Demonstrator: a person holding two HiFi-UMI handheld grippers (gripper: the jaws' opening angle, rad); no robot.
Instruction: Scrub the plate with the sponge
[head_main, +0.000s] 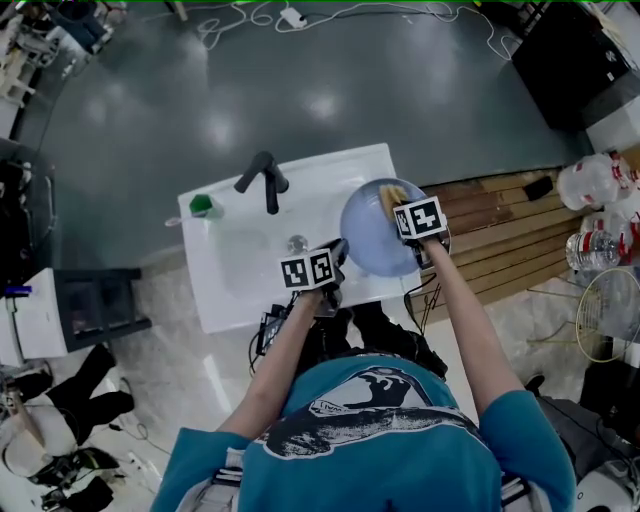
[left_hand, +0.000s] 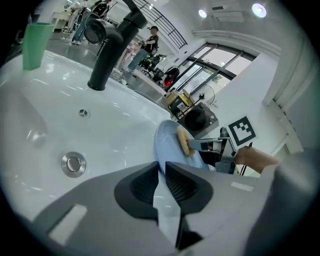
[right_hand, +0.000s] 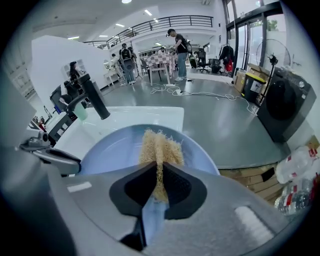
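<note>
A light blue plate (head_main: 368, 250) is held tilted over the right end of the white sink (head_main: 240, 290). My left gripper (head_main: 340, 252) is shut on the plate's near rim; in the left gripper view the rim (left_hand: 167, 145) runs between the two pads of the left gripper (left_hand: 162, 172). My right gripper (head_main: 402, 213) is shut on a tan, fibrous sponge (head_main: 390, 198). In the right gripper view the sponge (right_hand: 159, 147) sticks out past the right gripper (right_hand: 160, 172) and lies against the plate's face (right_hand: 115, 147).
A black faucet (head_main: 263, 178) and a green cup (head_main: 204, 206) stand at the sink's back edge; the drain (left_hand: 73, 163) is in the basin. To the right lie a wooden pallet (head_main: 500, 225) and plastic bottles (head_main: 600, 215). A dark appliance (right_hand: 287, 107) and people stand beyond.
</note>
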